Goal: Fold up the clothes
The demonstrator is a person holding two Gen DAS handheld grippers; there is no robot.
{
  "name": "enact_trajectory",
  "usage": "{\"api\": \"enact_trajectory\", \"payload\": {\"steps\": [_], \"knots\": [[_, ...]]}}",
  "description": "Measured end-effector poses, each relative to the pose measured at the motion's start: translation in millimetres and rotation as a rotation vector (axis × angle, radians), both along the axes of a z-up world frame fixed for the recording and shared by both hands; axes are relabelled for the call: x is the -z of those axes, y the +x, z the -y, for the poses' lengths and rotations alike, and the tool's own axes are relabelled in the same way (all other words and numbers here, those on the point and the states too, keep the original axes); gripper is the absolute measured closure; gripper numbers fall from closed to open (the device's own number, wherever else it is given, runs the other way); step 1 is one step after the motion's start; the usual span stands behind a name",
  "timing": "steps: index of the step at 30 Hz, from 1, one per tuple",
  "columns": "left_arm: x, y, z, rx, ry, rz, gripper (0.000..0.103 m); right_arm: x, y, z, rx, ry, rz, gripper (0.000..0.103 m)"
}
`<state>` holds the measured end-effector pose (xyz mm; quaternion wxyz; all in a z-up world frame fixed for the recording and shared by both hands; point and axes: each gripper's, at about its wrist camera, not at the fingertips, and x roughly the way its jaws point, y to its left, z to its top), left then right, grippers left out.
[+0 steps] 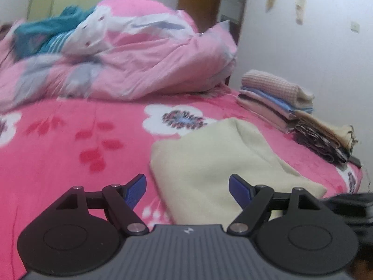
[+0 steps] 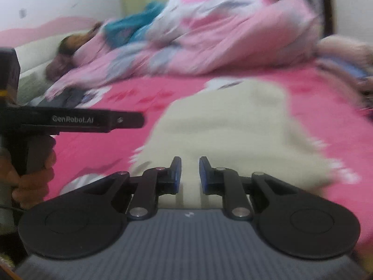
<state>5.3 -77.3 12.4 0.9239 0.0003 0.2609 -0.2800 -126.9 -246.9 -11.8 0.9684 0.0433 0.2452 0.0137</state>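
A folded cream cloth (image 1: pixel 221 158) lies flat on the pink flowered bed sheet (image 1: pixel 70 140). My left gripper (image 1: pixel 187 186) hovers over the cloth's near left corner, open wide, with nothing between its blue pads. In the right wrist view the same cream cloth (image 2: pixel 228 128) spreads out just ahead of my right gripper (image 2: pixel 190 170). Its jaws stand a narrow gap apart, and the cloth shows below that gap with no fold pinched. The left gripper (image 2: pixel 137 120) reaches in from the left edge there, with a hand (image 2: pixel 35 175) around its handle.
A stack of folded clothes (image 1: pixel 275 98) sits at the bed's right edge by the white wall. A crumpled pink quilt (image 1: pixel 139 58) fills the back of the bed, with a teal garment (image 1: pixel 46 32) on top. The right wrist view is blurred.
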Motion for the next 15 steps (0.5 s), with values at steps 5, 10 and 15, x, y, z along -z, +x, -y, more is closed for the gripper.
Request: {"api": "enact_trajectory", "payload": {"steps": [5, 10, 15], "knots": [[6.0, 21.7, 42.4, 0.023, 0.057, 0.013, 0.024, 12.5, 15.2, 39.2, 0.078, -0.114, -0.068, 0.087], [35.7, 28.5, 72.4, 0.026, 0.218, 0.007, 0.023, 33.9, 26.0, 61.8, 0.058, -0.011, -0.112, 0.087], [19.6, 30.6, 75.5, 0.059, 0.219, 0.0, 0.024, 32.9, 20.1, 73.4, 0.038, 0.066, -0.094, 0.087]]}}
